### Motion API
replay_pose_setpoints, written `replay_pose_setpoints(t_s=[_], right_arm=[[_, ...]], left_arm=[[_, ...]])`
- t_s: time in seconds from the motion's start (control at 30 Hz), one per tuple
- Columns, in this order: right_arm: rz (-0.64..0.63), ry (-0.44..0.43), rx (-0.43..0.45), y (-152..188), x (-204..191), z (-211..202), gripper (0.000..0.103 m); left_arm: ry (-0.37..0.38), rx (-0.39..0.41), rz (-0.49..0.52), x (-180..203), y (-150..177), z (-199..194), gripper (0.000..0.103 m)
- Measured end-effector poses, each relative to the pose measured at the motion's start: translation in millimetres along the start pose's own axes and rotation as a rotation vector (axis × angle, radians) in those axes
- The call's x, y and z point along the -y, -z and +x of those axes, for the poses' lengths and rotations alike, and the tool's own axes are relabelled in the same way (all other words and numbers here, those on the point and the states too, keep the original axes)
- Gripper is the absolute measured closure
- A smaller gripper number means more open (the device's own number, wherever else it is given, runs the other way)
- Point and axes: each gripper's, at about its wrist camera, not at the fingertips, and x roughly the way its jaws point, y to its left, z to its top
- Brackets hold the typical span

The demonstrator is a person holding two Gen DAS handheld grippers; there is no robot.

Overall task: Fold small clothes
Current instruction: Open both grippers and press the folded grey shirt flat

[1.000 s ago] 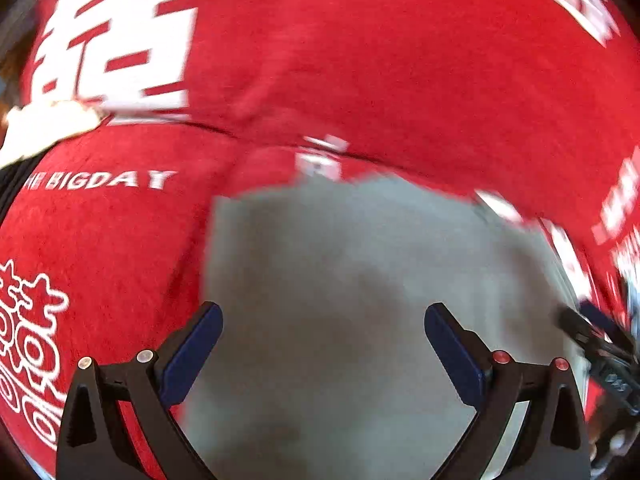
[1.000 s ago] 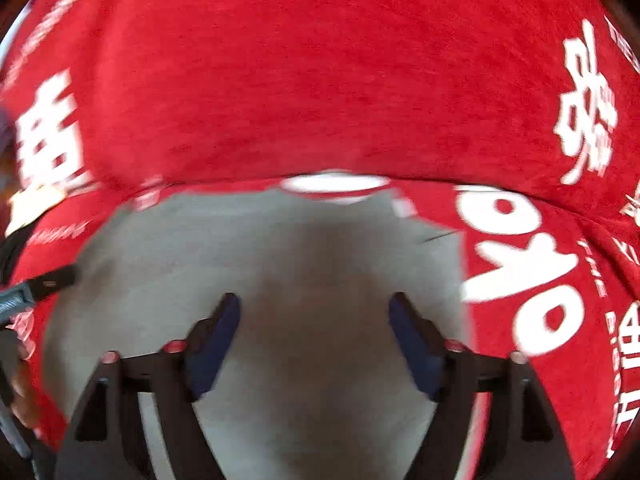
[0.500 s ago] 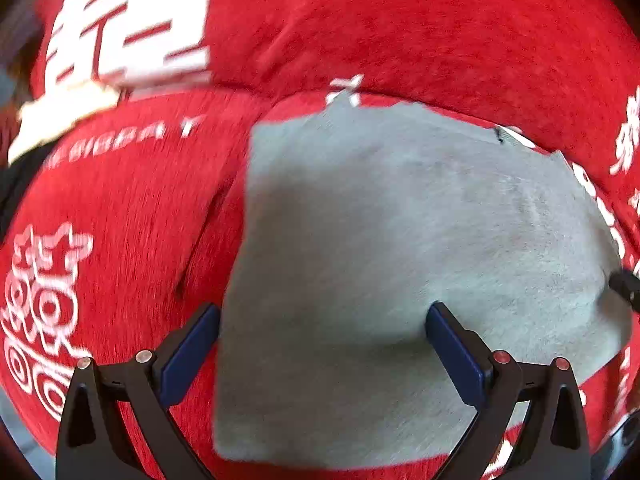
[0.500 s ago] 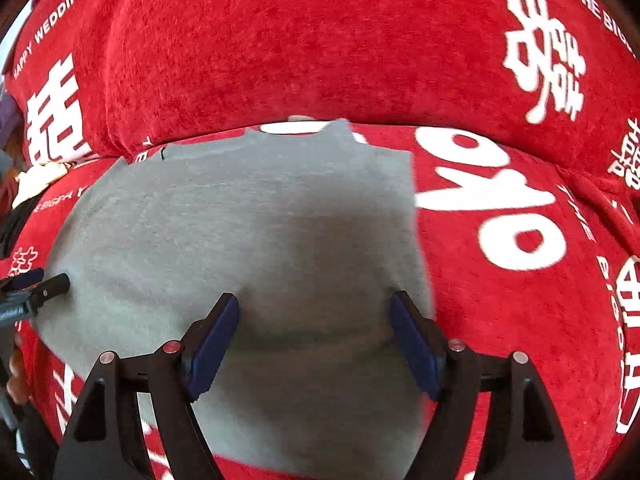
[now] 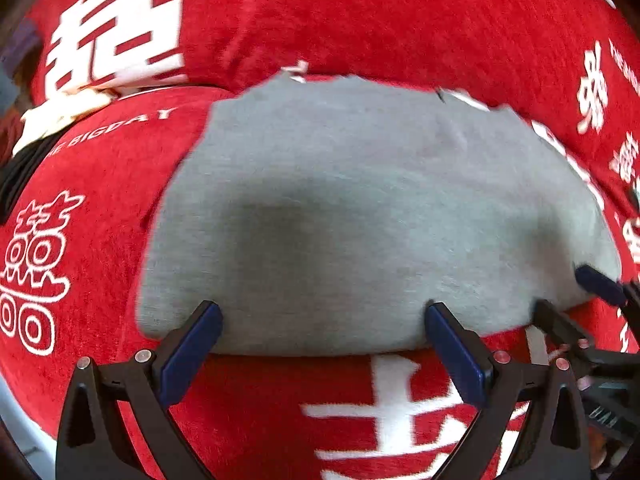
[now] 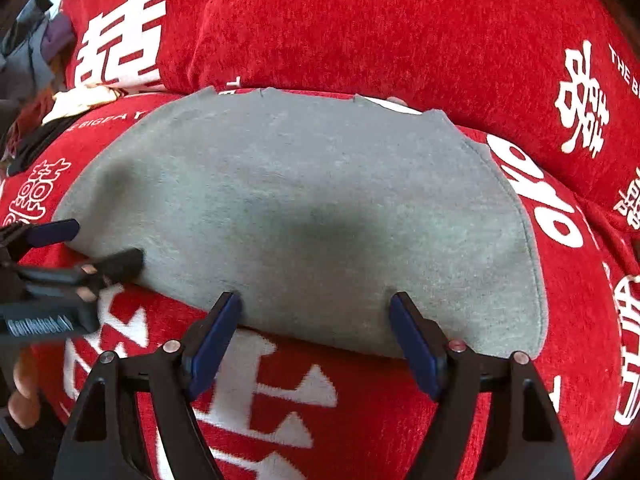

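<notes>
A grey garment (image 5: 360,216) lies flat on a red sofa seat; it also shows in the right wrist view (image 6: 304,208). My left gripper (image 5: 322,316) is open, its blue pads at the garment's near edge, holding nothing. My right gripper (image 6: 316,304) is open at the same near edge, further right, also empty. The right gripper's fingers (image 5: 596,280) show at the right edge of the left wrist view. The left gripper's fingers (image 6: 56,230) show at the left of the right wrist view.
The red sofa cover (image 6: 360,408) has white lettering, and a red back cushion (image 6: 380,28) rises behind the garment. A pile of other clothes (image 6: 28,52) and a cream item (image 6: 84,98) lie at the far left.
Both grippers have pulled back toward me and away from the garment. It now lies spread flat on the seat, with its near edge at the fingertips.
</notes>
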Motion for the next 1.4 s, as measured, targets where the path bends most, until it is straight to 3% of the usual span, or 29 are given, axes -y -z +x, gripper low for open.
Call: replay_pose_setpoints(t_s=[0.17,0.23,0.27,0.37,0.53,0.6,0.73,0.9,0.97,1.03,1.07,1.27,1.4], right_arm=[[0.114,-0.013,0.013,12,63,-13,0.023],[0.144,-0.062,0.036,18,82,-22,0.023],[0.159,-0.025,0.019,21,89,-24,0.023],[0.216,-0.074,0.024,24,105,-39,0.022],[0.233,-0.021,0.077,-11,100,-44,0.022],[0.22,-0.028,0.061,-32,89,-33,0.022],[0.215,-0.03,-0.04,-72,74,7,0.022],[0.185,0.047,-0.169,-112,75,63,0.02],[0.163,0.081,-0.177,-127,74,75,0.01],[0.144,0.117,-0.198,-139,72,89,0.008],[0.137,0.128,-0.201,-144,72,95,0.0],[0.201,0.101,-0.189,-162,86,120,0.0],[0.177,0.114,-0.193,-168,86,127,0.0]], left_arm=[[0.028,0.01,0.055,-12,12,-5,0.001],[-0.015,0.008,0.098,-12,22,-7,0.001],[-0.012,0.006,0.086,-17,25,-9,0.001],[0.006,-0.023,-0.012,-42,26,-17,0.001],[0.014,0.019,-0.077,-45,-15,-24,0.001],[0.036,0.027,-0.059,-27,-37,-19,0.001],[0.012,-0.009,-0.039,2,-82,9,0.001],[-0.016,-0.137,-0.135,2,-116,63,0.001],[-0.067,-0.106,-0.107,8,-123,70,0.001],[-0.081,-0.099,-0.085,11,-132,78,0.001],[-0.082,-0.097,-0.083,11,-137,82,0.001],[-0.056,-0.116,-0.109,0,-161,105,0.001],[-0.061,-0.099,-0.106,1,-165,108,0.001]])
